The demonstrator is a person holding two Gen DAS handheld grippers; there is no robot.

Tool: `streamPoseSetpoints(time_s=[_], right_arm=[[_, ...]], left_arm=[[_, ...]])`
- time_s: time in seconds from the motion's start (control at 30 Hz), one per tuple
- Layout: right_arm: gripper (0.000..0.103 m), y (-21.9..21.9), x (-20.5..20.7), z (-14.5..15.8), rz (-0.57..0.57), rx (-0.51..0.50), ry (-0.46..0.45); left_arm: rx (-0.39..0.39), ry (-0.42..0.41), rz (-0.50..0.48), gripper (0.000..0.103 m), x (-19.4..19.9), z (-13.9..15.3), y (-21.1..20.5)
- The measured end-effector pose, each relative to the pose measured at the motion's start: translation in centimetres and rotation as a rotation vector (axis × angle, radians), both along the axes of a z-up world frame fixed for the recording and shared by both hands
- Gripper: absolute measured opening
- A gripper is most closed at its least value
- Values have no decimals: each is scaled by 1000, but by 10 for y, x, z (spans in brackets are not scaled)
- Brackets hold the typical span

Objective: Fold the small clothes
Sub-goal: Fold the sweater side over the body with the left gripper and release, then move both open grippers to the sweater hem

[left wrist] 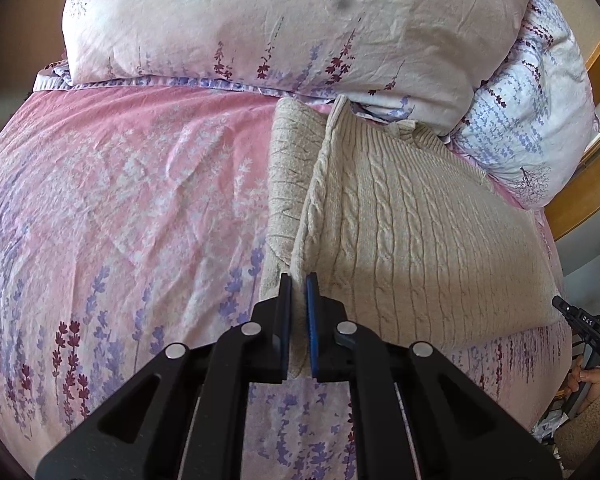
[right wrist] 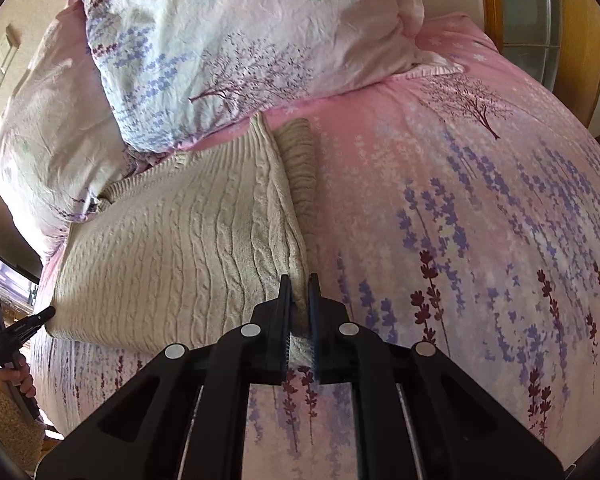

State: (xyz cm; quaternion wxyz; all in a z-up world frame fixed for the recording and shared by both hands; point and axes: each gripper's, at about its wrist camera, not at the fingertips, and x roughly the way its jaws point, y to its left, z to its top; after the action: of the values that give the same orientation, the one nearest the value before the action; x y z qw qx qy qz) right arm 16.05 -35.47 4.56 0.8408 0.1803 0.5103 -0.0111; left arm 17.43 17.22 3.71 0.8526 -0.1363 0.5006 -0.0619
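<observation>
A beige cable-knit sweater [left wrist: 400,232] lies flat on the pink floral bedsheet [left wrist: 120,184], its neck toward the pillows. My left gripper [left wrist: 299,292] is shut on the sweater's near left bottom corner, with knit fabric pinched between the blue pads. A sleeve [left wrist: 290,160] lies folded beside the body. In the right wrist view the sweater [right wrist: 180,248] spreads to the left, and my right gripper [right wrist: 300,296] is shut on its near right bottom corner. The other sleeve [right wrist: 298,164] lies along the right side.
Two floral pillows [left wrist: 280,24] [right wrist: 240,48] lie at the head of the bed, touching the sweater's collar. A wooden headboard [right wrist: 580,40] curves at the far right. Each view shows the other hand-held gripper at the frame edge [left wrist: 584,328] [right wrist: 12,332].
</observation>
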Motion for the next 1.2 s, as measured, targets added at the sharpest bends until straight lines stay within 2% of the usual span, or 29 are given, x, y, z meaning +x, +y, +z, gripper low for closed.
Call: streamPoseSetpoints(time_s=[0.2,0.27,0.3,0.33,0.4,0.43,0.53,0.63,0.77,0.87,0.97,1.03,1.2], right_arm=[[9,5,1,-7,-16,-46,8],[16,5,3,-4,-16,-57,18],[24,4,4,0,-22,-68,13],[30,4,3,7,-30,-74,-9],[35,8,4,24,-29,-88,-82],[38,12,6,31,-15,-88,-116],[39,34,20,42,76,-88,-158],[39,60,36,37,159,-102,-143],[39,81,50,23,202,-110,-100],[39,86,56,12,210,-125,-69],[49,87,60,-5,212,-171,3],[52,89,56,-10,233,-198,-19],[55,99,53,-13,259,-266,-41]], left_arm=[[9,-8,9,11,1,-5,-1],[-8,-8,10,14,1,-3,0],[-14,-11,18,20,0,-1,2],[-5,-19,35,34,-1,2,3],[37,-68,74,53,-6,13,5],[53,-100,80,57,-7,20,3],[67,-176,42,65,-8,35,-14],[78,-227,-46,69,-4,41,-41],[124,-217,-120,70,8,32,-74],[118,-176,-112,70,18,19,-79],[102,-126,-93,70,25,4,-75],[99,-93,-85,71,26,-7,-71],[132,-131,-120,80,22,-15,-78]])
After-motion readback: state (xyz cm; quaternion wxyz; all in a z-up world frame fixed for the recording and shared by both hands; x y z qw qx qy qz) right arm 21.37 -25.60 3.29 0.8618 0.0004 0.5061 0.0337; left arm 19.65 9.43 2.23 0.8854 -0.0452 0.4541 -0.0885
